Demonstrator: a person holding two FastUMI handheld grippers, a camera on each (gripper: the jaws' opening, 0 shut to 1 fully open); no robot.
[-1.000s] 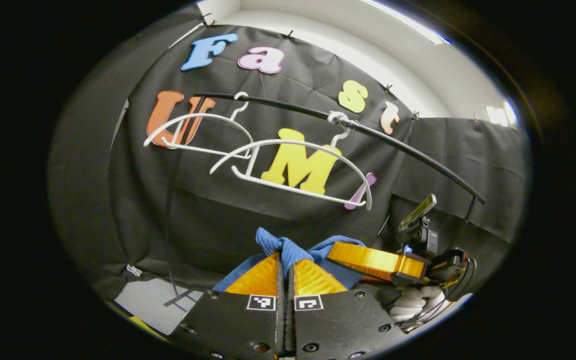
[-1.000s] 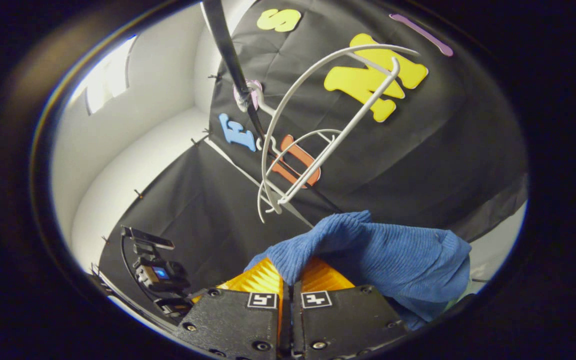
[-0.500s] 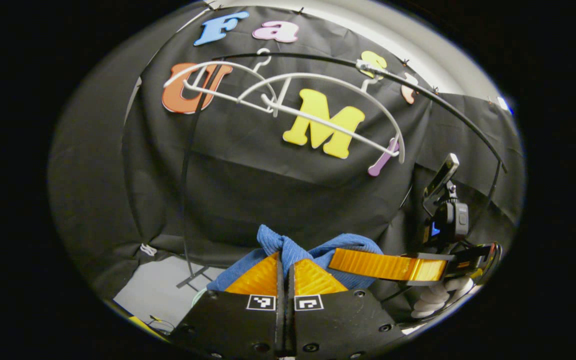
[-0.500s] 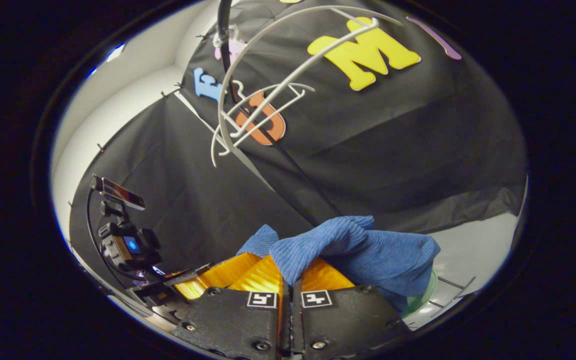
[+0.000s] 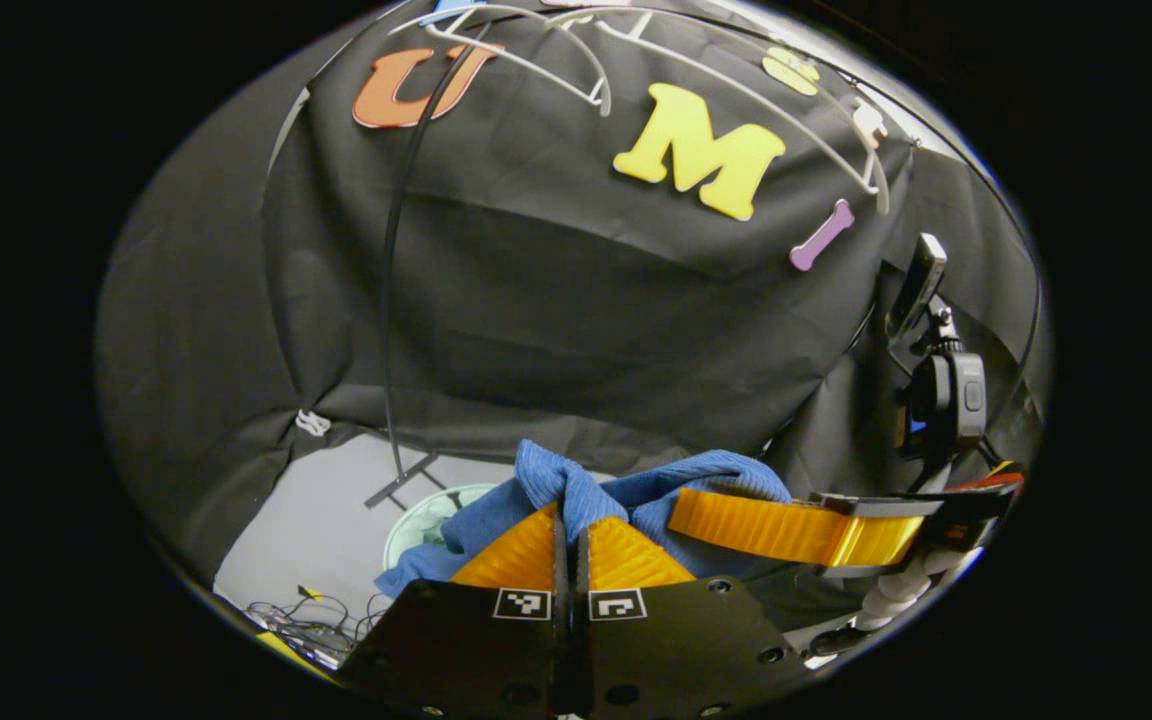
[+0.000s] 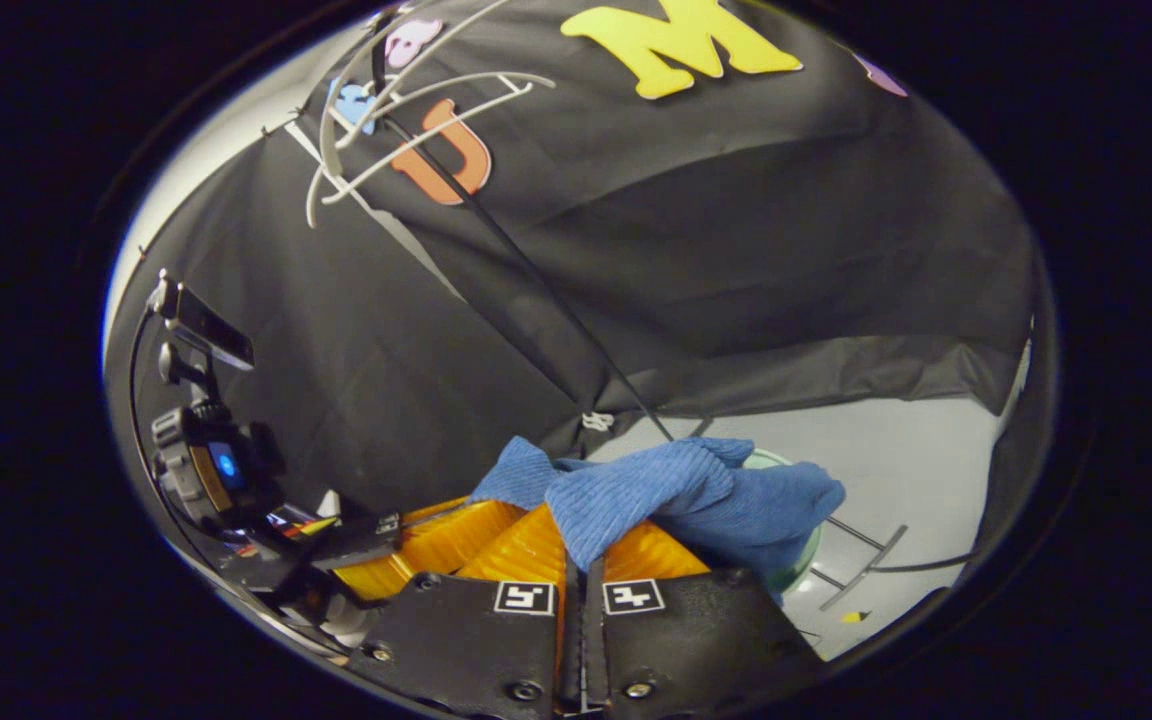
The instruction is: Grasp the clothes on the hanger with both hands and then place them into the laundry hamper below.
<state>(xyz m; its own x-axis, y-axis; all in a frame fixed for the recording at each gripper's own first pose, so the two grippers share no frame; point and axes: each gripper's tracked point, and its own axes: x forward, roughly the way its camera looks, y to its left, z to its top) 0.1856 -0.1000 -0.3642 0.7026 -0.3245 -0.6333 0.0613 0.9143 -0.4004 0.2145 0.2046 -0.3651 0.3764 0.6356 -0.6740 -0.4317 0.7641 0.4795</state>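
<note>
A blue knitted garment [image 5: 636,492] is bunched between both grippers, off the hangers. In the left gripper view my left gripper [image 5: 568,525] is shut on one fold of it, and the right gripper [image 5: 696,515] reaches in from the right, held by a gloved hand [image 5: 894,592]. In the right gripper view my right gripper [image 6: 582,555] is shut on the garment [image 6: 696,490], with the left gripper [image 6: 491,525] close at its left. The pale green laundry hamper [image 5: 421,518] sits on the floor under the cloth; its rim [image 6: 804,556] peeks out past the garment.
Two bare white hangers [image 5: 756,95] [image 6: 406,95] hang on the black rack rail high above. The rack's thin black pole [image 5: 391,300] and foot [image 6: 861,560] stand beside the hamper on the grey floor [image 6: 916,470]. Loose cables [image 5: 301,615] lie at the left.
Both grippers have come down with the garment still clamped. The hangers have slid toward the top of both views, and the floor and green hamper have come into sight.
</note>
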